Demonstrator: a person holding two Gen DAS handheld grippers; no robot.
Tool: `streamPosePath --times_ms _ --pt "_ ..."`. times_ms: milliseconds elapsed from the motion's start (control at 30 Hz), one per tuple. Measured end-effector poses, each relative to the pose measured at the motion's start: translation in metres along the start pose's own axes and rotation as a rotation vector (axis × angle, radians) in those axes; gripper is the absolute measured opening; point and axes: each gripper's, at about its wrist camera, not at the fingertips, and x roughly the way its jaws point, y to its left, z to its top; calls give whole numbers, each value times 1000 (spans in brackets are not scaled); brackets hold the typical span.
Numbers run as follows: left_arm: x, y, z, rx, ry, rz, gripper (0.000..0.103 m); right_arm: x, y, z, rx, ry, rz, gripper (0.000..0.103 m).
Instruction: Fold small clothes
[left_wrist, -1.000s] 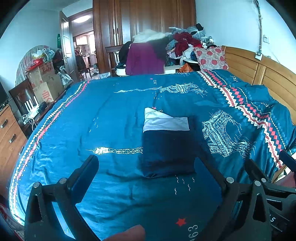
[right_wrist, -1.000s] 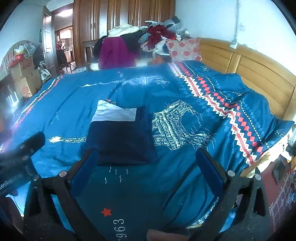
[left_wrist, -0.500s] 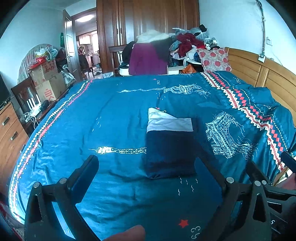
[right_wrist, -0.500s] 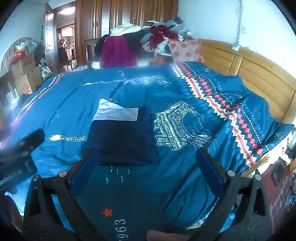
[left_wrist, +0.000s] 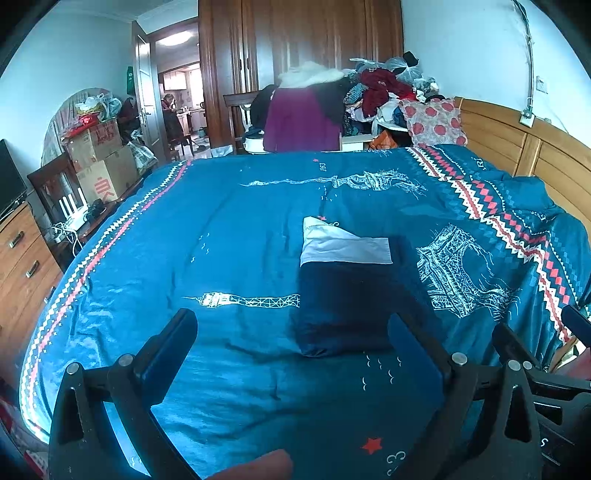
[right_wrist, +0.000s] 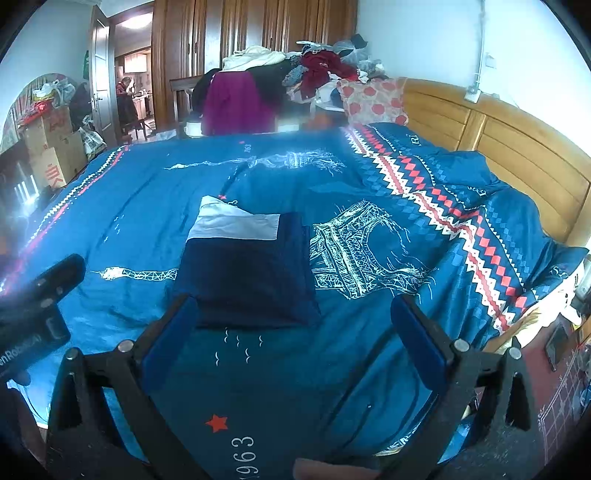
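Folded navy garment (left_wrist: 343, 299) flat mid-bed (left_wrist: 221, 229), white band toward far edge, left claw (left_wrist: 291, 339) and right claw (right_wrist: 295, 317) both released, clear of cloth

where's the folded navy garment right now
The folded navy garment lies flat on the blue bedspread, right of centre in the left wrist view, just beyond both open grippers, between the printed tower and the printed arch.
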Motion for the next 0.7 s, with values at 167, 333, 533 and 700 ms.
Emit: streamPosePath --times_ms 167,333,533,700 --pt "-2 4 -2 -10 2 -8 103 0 1 -1 -3 1 -2 103" --pt "-5 8 -1 -17 -3 -8 103 -3 2 -2 3 -7 -3 103" --pt "-4 6 -4 -8 0 0 103 -1 3 -7 -8 3 7 103" --pt "-1 7 -6 -8 15 4 103 4 3 -14 -11 28 16 103"
